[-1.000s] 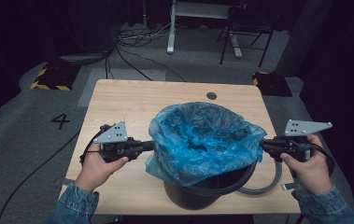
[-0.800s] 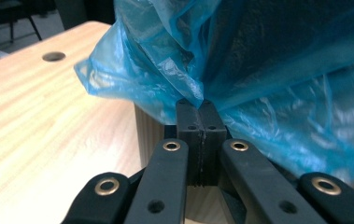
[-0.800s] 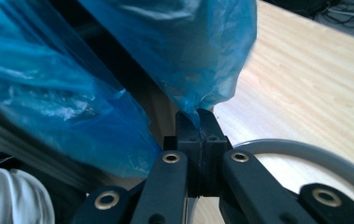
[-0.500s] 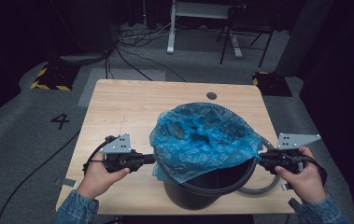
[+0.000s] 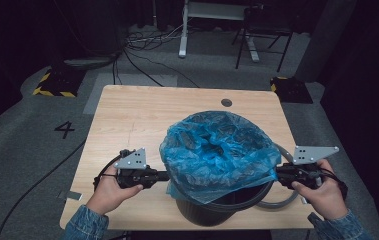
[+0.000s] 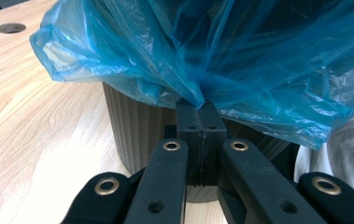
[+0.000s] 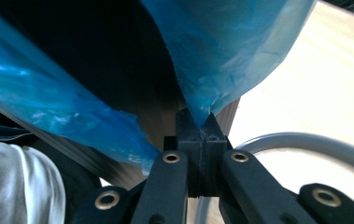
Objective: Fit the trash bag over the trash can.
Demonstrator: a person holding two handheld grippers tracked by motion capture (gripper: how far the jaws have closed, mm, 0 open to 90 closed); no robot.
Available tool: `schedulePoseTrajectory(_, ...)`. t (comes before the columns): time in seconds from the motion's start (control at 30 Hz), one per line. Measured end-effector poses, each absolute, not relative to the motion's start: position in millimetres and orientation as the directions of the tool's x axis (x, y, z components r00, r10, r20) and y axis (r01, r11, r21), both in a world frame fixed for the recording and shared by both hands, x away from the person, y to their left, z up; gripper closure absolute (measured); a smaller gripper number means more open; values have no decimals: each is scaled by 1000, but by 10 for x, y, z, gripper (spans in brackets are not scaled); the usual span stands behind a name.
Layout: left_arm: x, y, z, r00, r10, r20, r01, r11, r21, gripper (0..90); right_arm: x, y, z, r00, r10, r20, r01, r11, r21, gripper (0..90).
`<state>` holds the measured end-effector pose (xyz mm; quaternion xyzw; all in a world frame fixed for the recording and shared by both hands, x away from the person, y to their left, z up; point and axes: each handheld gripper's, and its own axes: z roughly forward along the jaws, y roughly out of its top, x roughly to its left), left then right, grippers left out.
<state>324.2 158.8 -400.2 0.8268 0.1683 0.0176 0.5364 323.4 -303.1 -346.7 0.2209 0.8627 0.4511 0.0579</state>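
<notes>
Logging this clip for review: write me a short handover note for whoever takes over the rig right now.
Left claw: shut on the crinkled blue plastic bin bag, pinching its left edge.
Right claw: shut on the bag's right edge.
The bag is spread over the mouth of the ribbed black plastic bin at the near edge of the light wooden table.
A grey ring lies beside the bin.
Done: bag gripped and opened.
Left: pull its edge down around the rim, probably.
</notes>
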Motion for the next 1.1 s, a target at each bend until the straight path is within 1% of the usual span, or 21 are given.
schedulePoseTrajectory(0.17,3223,1636,-3965,943,281,-177,266,-317,910,900,3289,-3023,-3616,-888,444,122,364,515,776,900)
schedulePoseTrajectory(0.27,3219,1609,-3993,945,284,-165,263,-355,897,900,3301,-2991,-3674,-890,435,135,370,518,771,900)
schedulePoseTrajectory(0.37,3219,1584,-4021,945,284,-161,266,-384,884,900,3272,-2962,-3664,-892,440,106,352,527,773,899)
schedulePoseTrajectory(0.43,3223,1578,-4036,945,287,-156,264,-391,882,900,3260,-2971,-3659,-891,441,107,351,520,779,900)
schedulePoseTrajectory(0.57,3211,1614,-4031,941,290,-175,269,-326,906,900,3280,-2988,-3747,-885,455,102,366,544,755,900)
schedulePoseTrajectory(0.63,3201,1629,-4020,942,291,-169,262,-320,910,900,3311,-2987,-3842,-880,465,102,381,560,736,900)
schedulePoseTrajectory(0.7,3204,1628,-4044,940,299,-164,266,-340,902,900,3344,-2969,-3955,-872,485,69,389,600,699,900)
schedulePoseTrajectory(0.77,3221,1618,-4111,936,313,-159,278,-382,882,900,3382,-2954,-4068,-868,491,70,405,619,673,900)
schedulePoseTrajectory(0.83,3245,1613,-4179,930,334,-151,293,-429,854,900,3421,-2965,-4154,-859,505,81,426,617,662,900)
schedulePoseTrajectory(0.93,3277,1631,-4297,918,358,-173,328,-434,839,900,3469,-3024,-4230,-838,537,93,461,608,647,900)
schedulePoseTrajectory(1.0,3303,1640,-4377,910,382,-160,341,-472,813,900,3494,-3079,-4277,-825,558,91,479,604,637,900)
schedulePoseTrajectory(1.1,3334,1645,-4511,897,409,-170,374,-492,786,900,3528,-3174,-4377,-804,587,98,509,593,624,900)
